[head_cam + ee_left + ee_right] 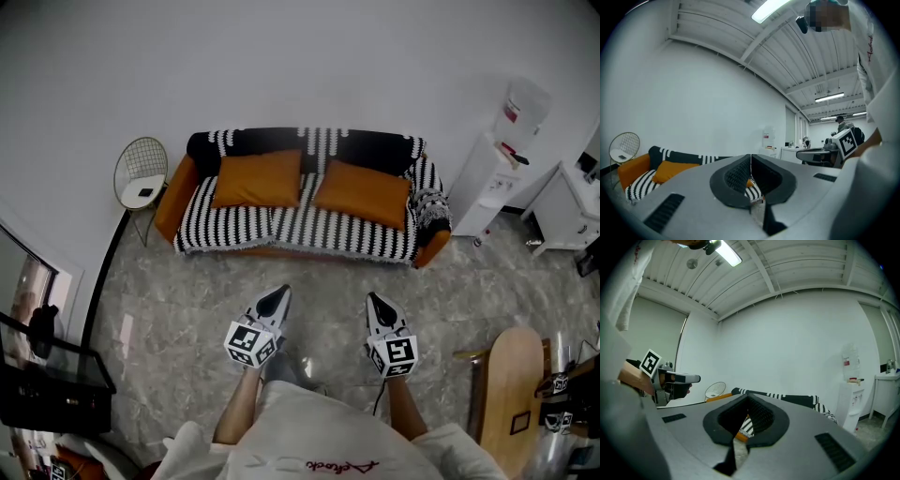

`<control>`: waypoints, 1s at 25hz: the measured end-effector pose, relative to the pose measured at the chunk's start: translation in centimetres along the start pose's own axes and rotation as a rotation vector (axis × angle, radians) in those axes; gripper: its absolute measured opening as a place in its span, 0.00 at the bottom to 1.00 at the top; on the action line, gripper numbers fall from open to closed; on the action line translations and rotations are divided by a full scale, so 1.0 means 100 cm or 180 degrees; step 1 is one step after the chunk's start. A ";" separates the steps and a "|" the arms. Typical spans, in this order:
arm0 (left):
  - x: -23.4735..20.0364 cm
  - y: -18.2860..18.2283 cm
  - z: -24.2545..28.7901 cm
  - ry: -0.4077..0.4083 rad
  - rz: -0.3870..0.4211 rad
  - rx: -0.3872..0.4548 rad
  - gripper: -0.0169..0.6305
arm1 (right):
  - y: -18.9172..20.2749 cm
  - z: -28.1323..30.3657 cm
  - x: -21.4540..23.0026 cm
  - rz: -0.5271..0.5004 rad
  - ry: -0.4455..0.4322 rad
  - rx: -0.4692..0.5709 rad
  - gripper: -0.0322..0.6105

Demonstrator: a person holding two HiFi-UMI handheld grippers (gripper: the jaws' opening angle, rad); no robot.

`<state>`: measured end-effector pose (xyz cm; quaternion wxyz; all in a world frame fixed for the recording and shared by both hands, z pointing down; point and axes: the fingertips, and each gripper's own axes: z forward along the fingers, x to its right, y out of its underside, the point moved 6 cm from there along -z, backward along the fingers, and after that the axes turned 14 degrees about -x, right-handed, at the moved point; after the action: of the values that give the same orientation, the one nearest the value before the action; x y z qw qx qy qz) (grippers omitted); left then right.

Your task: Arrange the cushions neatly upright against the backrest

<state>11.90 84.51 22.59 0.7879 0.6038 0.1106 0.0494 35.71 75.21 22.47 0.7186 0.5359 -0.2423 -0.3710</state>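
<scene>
You stand on the grey marbled floor (178, 309), well apart from the long sofa (244, 225) draped in a black-and-white striped throw, so walk up to its front edge before reaching. Its dark backrest (281, 141) runs along the wall side. Both flat fabric cushions lie on the seat. The left orange cushion (257, 178) is near the sofa's left arm, and the right orange cushion (364, 193) is toward the right end, turned a little askew. Both seem to slump, though from above I cannot tell how steeply. Your left tongs (278, 298) and right tongs (377, 302) are closed on nothing, pointing at the sofa. Open one pair and pinch a cushion by its top edge, clear of the throw. Stand its lower edge at the seat's back edge, lean it flat on the backrest, then match the other.
</scene>
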 end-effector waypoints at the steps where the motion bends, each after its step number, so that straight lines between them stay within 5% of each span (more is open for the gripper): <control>1: 0.001 -0.001 0.003 0.0002 0.0005 -0.0002 0.08 | 0.000 0.001 0.003 0.0002 0.0003 0.0001 0.09; 15: -0.036 -0.005 0.051 0.0020 -0.0050 -0.0009 0.08 | -0.008 0.057 0.024 0.0014 -0.0055 0.0003 0.09; 25: -0.109 -0.020 0.113 0.0141 -0.0069 -0.0071 0.08 | -0.037 0.151 0.048 -0.0025 -0.0004 -0.0100 0.09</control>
<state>3.82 71.05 24.65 0.7924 0.5925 0.1339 0.0554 26.34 61.96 23.34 0.7253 0.5252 -0.2348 -0.3780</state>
